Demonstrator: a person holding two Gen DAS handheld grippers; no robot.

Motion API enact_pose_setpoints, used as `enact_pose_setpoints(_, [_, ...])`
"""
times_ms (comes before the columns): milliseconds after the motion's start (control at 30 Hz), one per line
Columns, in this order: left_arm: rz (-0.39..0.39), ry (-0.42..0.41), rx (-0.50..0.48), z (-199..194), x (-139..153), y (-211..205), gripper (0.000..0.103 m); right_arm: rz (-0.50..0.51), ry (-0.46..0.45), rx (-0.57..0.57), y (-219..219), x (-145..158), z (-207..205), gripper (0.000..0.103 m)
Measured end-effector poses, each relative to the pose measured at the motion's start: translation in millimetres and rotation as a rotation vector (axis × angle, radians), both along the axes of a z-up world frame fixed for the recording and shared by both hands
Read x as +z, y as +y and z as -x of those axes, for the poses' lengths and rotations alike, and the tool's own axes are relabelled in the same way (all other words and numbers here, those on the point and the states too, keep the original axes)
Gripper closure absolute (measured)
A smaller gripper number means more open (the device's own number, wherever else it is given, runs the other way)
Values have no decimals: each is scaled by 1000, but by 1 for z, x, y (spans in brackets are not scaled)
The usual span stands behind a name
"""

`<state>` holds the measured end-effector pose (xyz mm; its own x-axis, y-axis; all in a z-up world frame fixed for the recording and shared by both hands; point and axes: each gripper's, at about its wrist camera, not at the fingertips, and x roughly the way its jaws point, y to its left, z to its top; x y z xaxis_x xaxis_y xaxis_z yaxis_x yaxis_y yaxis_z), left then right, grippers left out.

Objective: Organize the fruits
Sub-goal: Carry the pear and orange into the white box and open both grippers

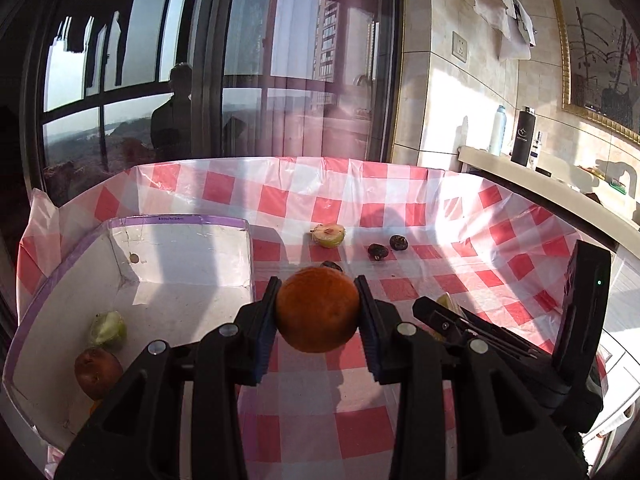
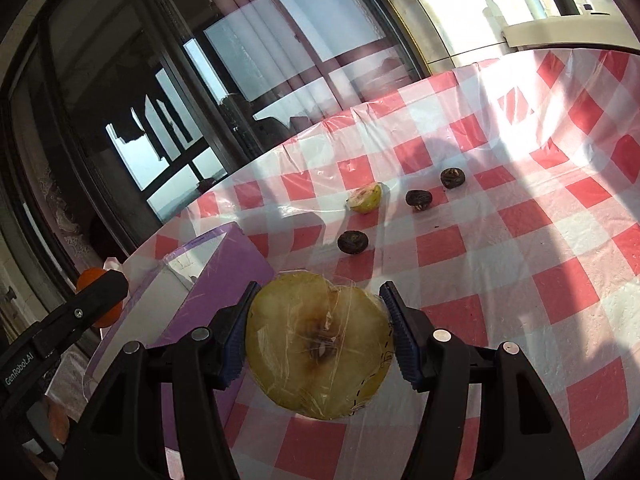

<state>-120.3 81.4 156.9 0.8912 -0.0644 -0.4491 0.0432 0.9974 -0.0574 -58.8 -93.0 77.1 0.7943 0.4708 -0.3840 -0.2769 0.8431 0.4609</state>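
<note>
Orange fruit gripped by the left tool, the right tool clamping a wrapped apple half, both looked due for the white box.

A lived-in high-rise flat. A table in a red-and-white checked plastic cloth stands by a large window overlooking apartment towers, with laundry hanging outside. A gold-framed painting, wall socket and shelf of bottles line the tiled wall.

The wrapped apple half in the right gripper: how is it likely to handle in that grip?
The apple half looks rigid, so the right gripper pads should hold without crushing it. Its clear film is wrinkled and glossy, so it may slip. Set on its flat cut face, it likely would not roll.
</note>
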Motion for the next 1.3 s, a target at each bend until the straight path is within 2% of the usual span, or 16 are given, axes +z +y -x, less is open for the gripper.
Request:
enact_pose_setpoints(100, [-18,15,84,1,2,34,66,34,-36,55,31,12,6,43])
enact_pose_setpoints(267, [-35,116,222,-3,-9,97,66,85,-95,144,80,34,10,43])
enact_pose_setpoints(367, [-25,183,255,-6,-20,123,66,88,-107,198,107,48,1,43])
enact_pose_setpoints(467, [-40,255,260,-12,-33,134,66,121,-66,279,136,56,-20,43])
enact_pose_setpoints(600, [-52,326,244,-17,-47,137,66,352,-42,353,187,53,-44,43])
enact_pose_setpoints(733, [-52,371,229,-19,-56,139,66,667,-30,420,232,30,-56,43])
enact_pose_setpoints(800, [-49,392,227,-20,-58,139,66,767,0,458,245,14,-61,43])
enact_pose_setpoints(900, [-44,442,234,-23,-67,142,66,885,-30,447,258,5,-58,43])
enact_pose_setpoints(1000, [-13,483,213,-26,-78,145,66,850,38,518,263,-2,-63,44])
enact_pose_setpoints(1067, [4,489,200,-25,-78,147,65,872,48,494,265,-3,-64,44])
enact_pose_setpoints(1167, [-21,519,195,-27,-80,144,65,899,81,487,269,-5,-67,44])
enact_pose_setpoints(1233, [-9,525,185,-28,-80,144,65,929,87,485,271,-6,-66,44])
enact_pose_setpoints(1300, [-6,526,190,-28,-80,144,61,912,95,489,271,-4,-66,43])
